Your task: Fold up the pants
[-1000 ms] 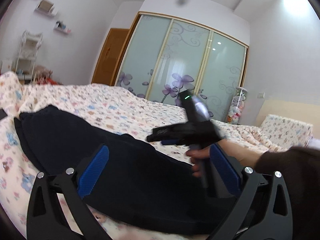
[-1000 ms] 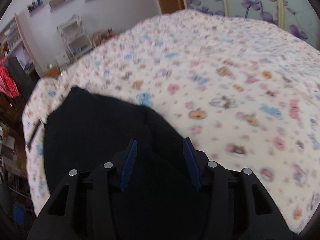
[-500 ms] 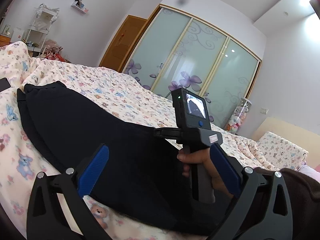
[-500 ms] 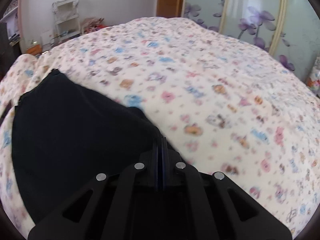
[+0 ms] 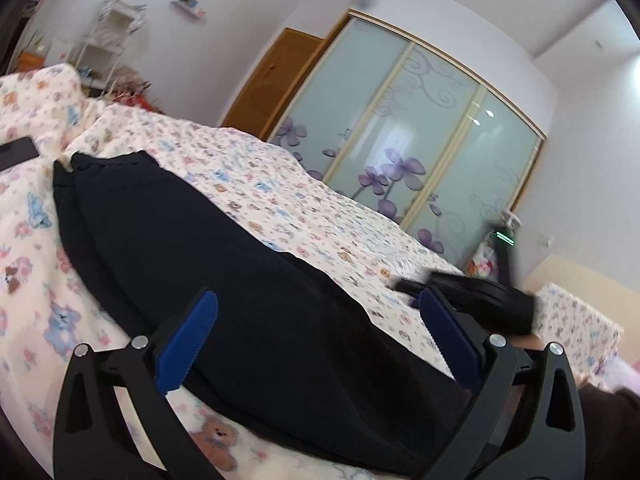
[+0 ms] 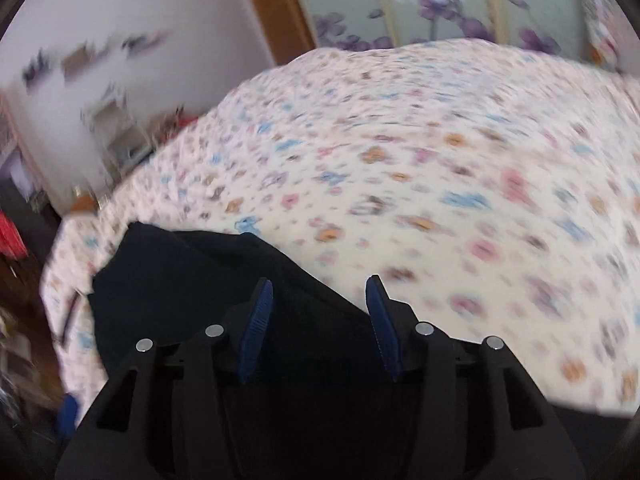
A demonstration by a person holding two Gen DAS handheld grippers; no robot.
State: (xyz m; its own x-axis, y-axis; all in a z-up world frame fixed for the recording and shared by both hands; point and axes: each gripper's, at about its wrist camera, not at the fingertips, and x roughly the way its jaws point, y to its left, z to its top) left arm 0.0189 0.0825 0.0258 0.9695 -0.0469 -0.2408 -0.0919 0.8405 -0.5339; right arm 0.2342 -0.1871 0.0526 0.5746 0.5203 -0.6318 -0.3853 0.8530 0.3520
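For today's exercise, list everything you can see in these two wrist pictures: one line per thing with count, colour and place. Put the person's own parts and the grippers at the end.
pants: one, black, lying lengthwise on the bed, legs stacked
bedsheet: one, cream with pink, blue and orange animal print, covering the bed
phone: one, black, on the sheet at the far left
wardrobe: one, frosted glass sliding doors with purple flowers, far wall
door: one, brown wood, left of the wardrobe
shelf rack: one, white, by the left wall
sleeve: one, dark, lower right edge
left gripper: one, black with blue pads, open over the pants
right gripper: one, black with blue pads, jaws just opened, nothing pinched
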